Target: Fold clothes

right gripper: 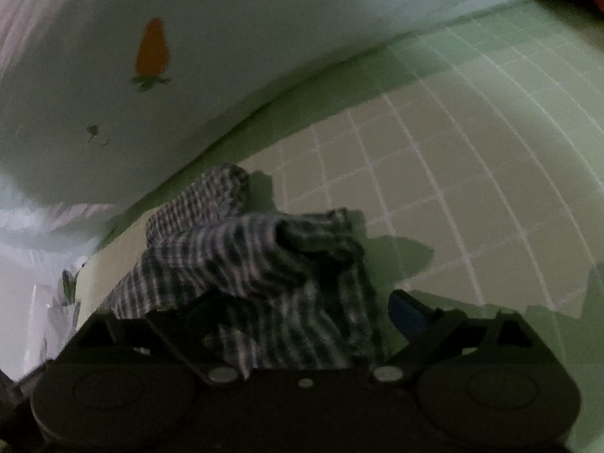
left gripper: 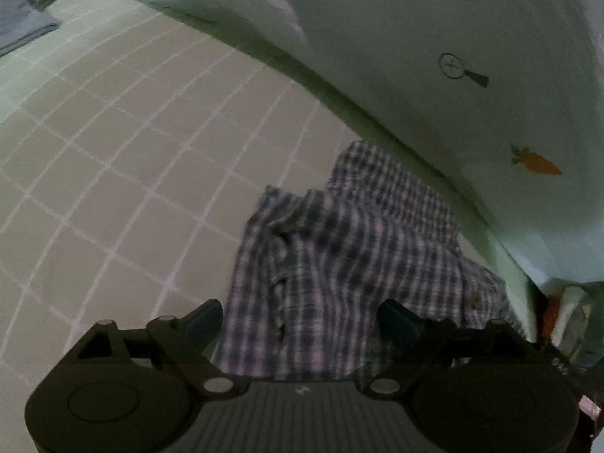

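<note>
From the left wrist, the left tool (left gripper: 302,315) has its fingers spread wide, and the plaid shirt (left gripper: 347,249) lies bunched up between and past them on the green checked sheet (left gripper: 132,143). Behind the shirt is a white cloth with a carrot picture (left gripper: 536,163). From the right wrist, the right tool (right gripper: 302,313) also has its fingers spread wide, with the plaid shirt (right gripper: 264,260) heaped over one finger. The carrot picture (right gripper: 152,51) is up behind the shirt.
</note>
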